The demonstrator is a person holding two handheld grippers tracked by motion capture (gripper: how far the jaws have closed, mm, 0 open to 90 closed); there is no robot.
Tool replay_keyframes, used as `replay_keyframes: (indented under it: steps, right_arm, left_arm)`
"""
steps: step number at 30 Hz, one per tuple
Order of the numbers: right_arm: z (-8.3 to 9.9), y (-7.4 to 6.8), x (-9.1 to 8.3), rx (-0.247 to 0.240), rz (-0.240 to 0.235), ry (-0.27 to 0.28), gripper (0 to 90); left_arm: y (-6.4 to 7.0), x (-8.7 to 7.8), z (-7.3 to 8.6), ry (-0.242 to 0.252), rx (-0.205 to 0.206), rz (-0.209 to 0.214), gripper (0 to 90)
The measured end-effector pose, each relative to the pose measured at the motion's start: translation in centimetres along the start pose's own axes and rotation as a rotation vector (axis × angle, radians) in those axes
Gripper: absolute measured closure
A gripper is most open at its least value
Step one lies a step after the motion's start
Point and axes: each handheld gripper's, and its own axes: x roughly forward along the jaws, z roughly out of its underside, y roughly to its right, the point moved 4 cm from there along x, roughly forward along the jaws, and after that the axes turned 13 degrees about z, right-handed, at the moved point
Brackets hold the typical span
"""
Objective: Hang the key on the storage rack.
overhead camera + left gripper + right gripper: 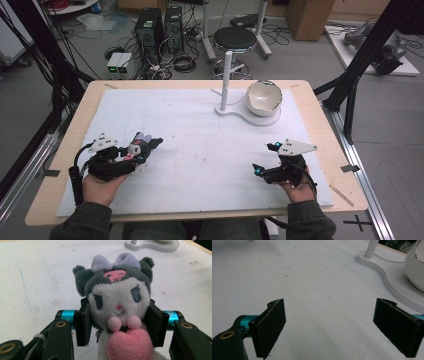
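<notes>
Where the white mat [200, 145] runs bare through the frame's centre, we record open room; the white stand [247, 114] with its bowl [264, 97] sits upper right. Left gripper [119, 320], lower left: jaws pinching the plush toy [117, 302] at its sides. Right gripper [332, 325], lower right: jaws spread wide, holding nothing.

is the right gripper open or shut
Open. In the right gripper view, the right gripper has its two black jaws wide apart, with only the white mat between them.
</notes>
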Motion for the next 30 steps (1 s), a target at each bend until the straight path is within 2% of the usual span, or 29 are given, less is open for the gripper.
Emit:
replay_keyframes:
  steps: [9, 12, 18, 30]
  right_arm:
    - [0.0, 0.0, 0.0, -0.002, 0.001, 0.002, 10.1]
    - [0.0, 0.0, 0.0, 0.0, 0.002, 0.004, 10.1]
    - [-0.1, 0.0, 0.0, -0.001, 0.0, 0.004, 10.0]
    - [-0.1, 0.1, -0.1, 0.005, 0.002, 0.013, 10.0]
  left_arm:
    - [0.5, -0.3, -0.4, 0.049, 0.028, 0.018, 46.4]
    - [0.8, -0.4, -0.8, 0.079, 0.043, 0.028, 46.4]
    - [1.5, -0.4, -1.7, 0.104, 0.069, 0.052, 46.4]
    - [2.5, 0.4, -3.0, 0.102, 0.092, 0.088, 46.4]
